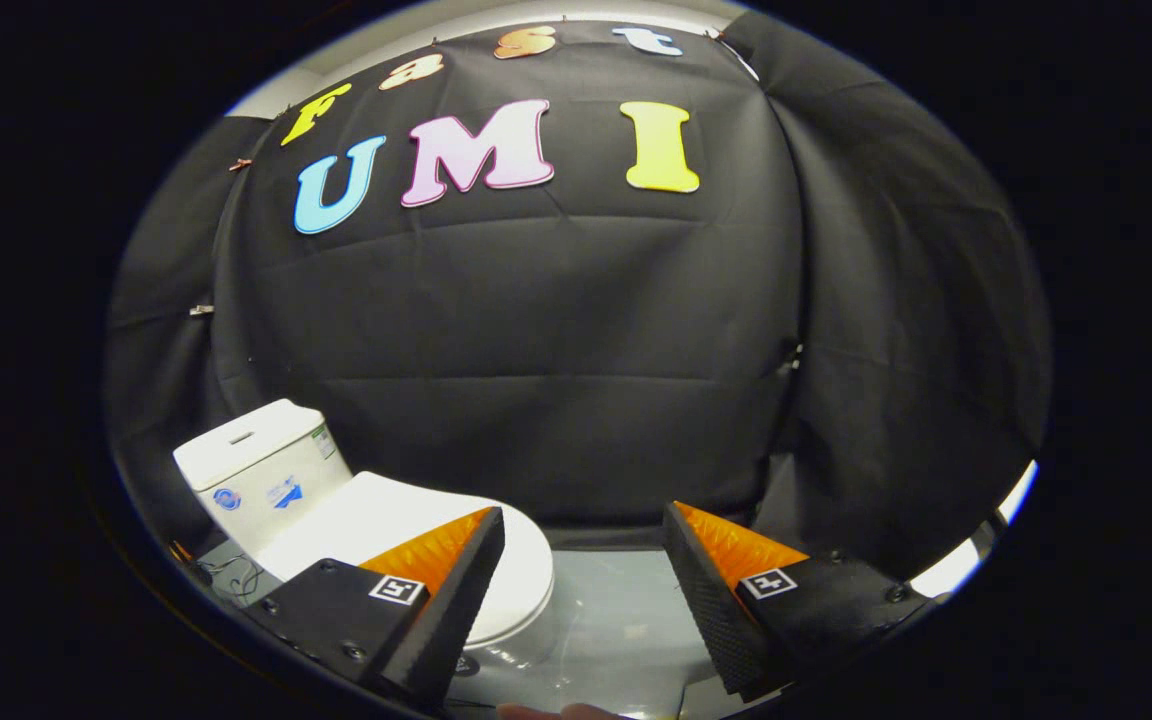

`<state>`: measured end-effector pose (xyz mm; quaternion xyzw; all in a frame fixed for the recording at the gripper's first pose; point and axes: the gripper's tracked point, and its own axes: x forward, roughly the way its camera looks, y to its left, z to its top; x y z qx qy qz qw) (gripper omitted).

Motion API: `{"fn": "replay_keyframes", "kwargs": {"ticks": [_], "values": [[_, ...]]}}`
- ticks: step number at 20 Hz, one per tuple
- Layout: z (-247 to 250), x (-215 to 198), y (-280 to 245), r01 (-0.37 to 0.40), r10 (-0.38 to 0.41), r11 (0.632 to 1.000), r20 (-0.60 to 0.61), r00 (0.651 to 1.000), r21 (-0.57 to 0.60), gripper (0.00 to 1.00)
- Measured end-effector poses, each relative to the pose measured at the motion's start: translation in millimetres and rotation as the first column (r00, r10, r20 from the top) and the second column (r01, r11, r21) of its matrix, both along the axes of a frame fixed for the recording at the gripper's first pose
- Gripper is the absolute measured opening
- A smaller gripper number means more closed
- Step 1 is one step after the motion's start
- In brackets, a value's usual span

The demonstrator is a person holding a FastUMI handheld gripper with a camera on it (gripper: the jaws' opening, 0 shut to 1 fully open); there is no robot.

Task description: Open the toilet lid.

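The toilet lid (406,515) lies flat and shut on the seat, so I judge the task not yet begun in earnest: I am in the approach, with no contact made. The lid sits just in front of the tank (261,470), sloping away from it toward me, and the bowl (516,640) curves down beneath its front rim. Measured from the tank, my gripper (584,560) hangs nearer to me and off to the side of the lid, with one finger (456,590) crossing in front of the lid's front part and the other finger (711,590) well clear of it over the pale floor (616,620). The jaws stand wide apart and hold nothing. As I read it, the next move calls for swinging toward the lid's front rim, farthest from the tank, and getting a finger under that edge or pinching it, then lifting in an arc back toward the tank. The lid looks smooth, white and glossy, a thin rounded shell, so I expect it could slip under a shallow hold
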<state>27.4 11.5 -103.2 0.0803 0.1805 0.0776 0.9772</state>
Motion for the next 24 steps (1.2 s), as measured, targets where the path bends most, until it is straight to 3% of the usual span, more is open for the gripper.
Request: {"fn": "replay_keyframes", "kwargs": {"ticks": [3,6,10,12,15,17,20,22,24], "values": [[-33,-5,12,-0.038,0.046,0.997,-0.104,0.994,0.074,0.98],[-73,-23,30,-0.055,0.116,0.969,-0.248,0.962,0.240,0.99],[-141,-62,55,0.000,0.227,0.893,-0.452,0.863,0.449,0.96],[-163,-71,68,0.071,0.255,0.844,-0.515,0.818,0.531,0.96],[-199,-94,96,0.172,0.311,0.789,-0.625,0.716,0.590,0.97],[-221,-103,109,0.189,0.328,0.781,-0.649,0.686,0.595,0.97],[-244,-116,123,0.178,0.346,0.801,-0.684,0.642,0.572,0.96],[-241,-115,137,0.168,0.396,0.769,-0.665,0.633,0.617,0.97],[-233,-114,152,0.181,0.435,0.729,-0.651,0.623,0.660,0.83]]}}
